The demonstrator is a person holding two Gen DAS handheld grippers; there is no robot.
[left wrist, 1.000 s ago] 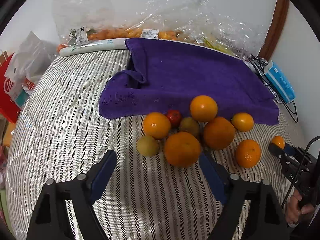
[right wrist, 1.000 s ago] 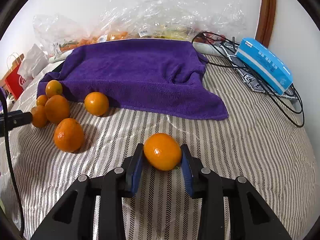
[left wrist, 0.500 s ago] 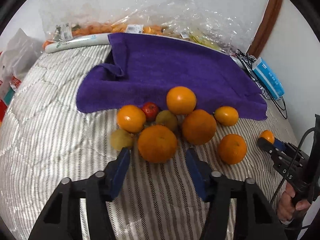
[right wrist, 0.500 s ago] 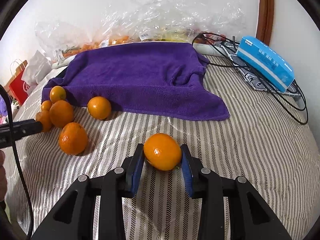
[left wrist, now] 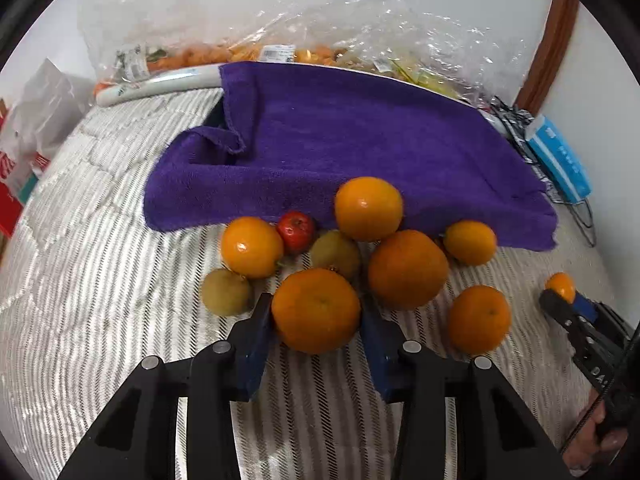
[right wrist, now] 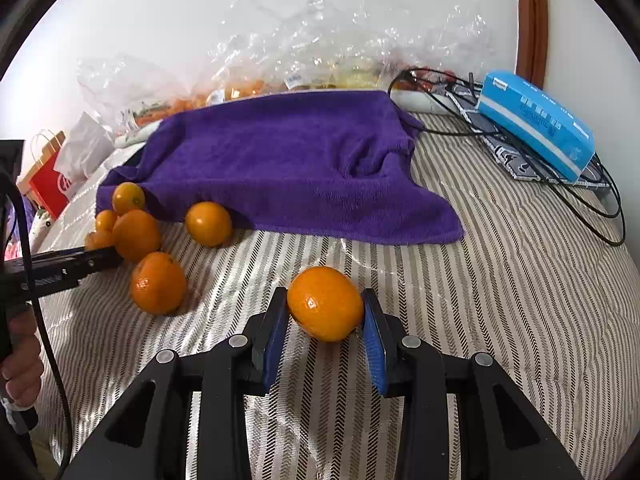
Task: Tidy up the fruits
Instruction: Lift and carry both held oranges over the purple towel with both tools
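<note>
A pile of fruit lies on the striped bed in front of a purple towel (left wrist: 360, 148): several oranges, two green-brown fruits (left wrist: 226, 292) and a small red fruit (left wrist: 296, 232). My left gripper (left wrist: 316, 320) has its blue pads against both sides of the nearest big orange (left wrist: 316, 310). My right gripper (right wrist: 325, 310) is shut on a smaller orange (right wrist: 325, 303) away from the pile; that orange also shows in the left wrist view (left wrist: 561, 286). A single orange (left wrist: 479, 319) lies between the pile and the right gripper.
Clear plastic bags of produce (left wrist: 280, 48) lie along the wall behind the towel. A blue box (right wrist: 534, 122) and black cables (right wrist: 560, 184) sit at the right of the bed. A red paper bag (right wrist: 50, 182) stands beyond the left edge.
My left gripper moved forward to the pile and its jaws closed in on the nearest big orange. My right gripper kept its hold on the smaller orange and barely moved.
</note>
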